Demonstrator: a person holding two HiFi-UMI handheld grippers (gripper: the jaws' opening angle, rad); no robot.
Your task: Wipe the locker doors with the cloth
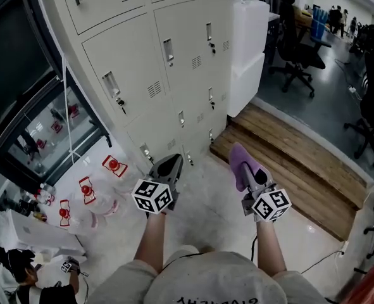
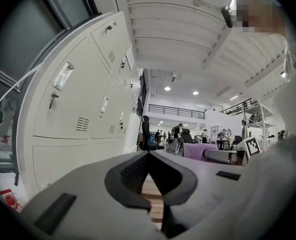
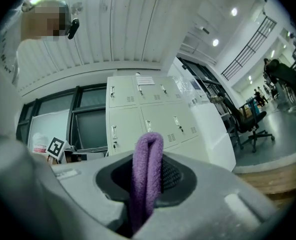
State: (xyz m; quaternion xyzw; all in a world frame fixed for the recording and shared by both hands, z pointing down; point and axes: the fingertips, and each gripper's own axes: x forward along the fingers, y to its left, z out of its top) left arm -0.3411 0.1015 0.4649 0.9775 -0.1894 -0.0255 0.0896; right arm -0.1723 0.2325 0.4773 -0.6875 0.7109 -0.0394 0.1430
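Now right gripper (image 1: 249,171) fingers clamp a purple terry cloth (image 3: 146,169), left gripper (image 1: 167,168) fingers closed on nothing; wiping likely needs a reach to the cream metal locker doors (image 1: 174,49) ahead

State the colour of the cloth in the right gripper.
Purple. The cloth shows best in the right gripper view.

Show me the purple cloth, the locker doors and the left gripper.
purple cloth (image 3: 146,169): right gripper view, on the upper half of the folded loop.
locker doors (image 1: 183,30): head view, on the bare face of one upper door.
left gripper (image 2: 149,156): left gripper view, where its closed jaw tips meet.
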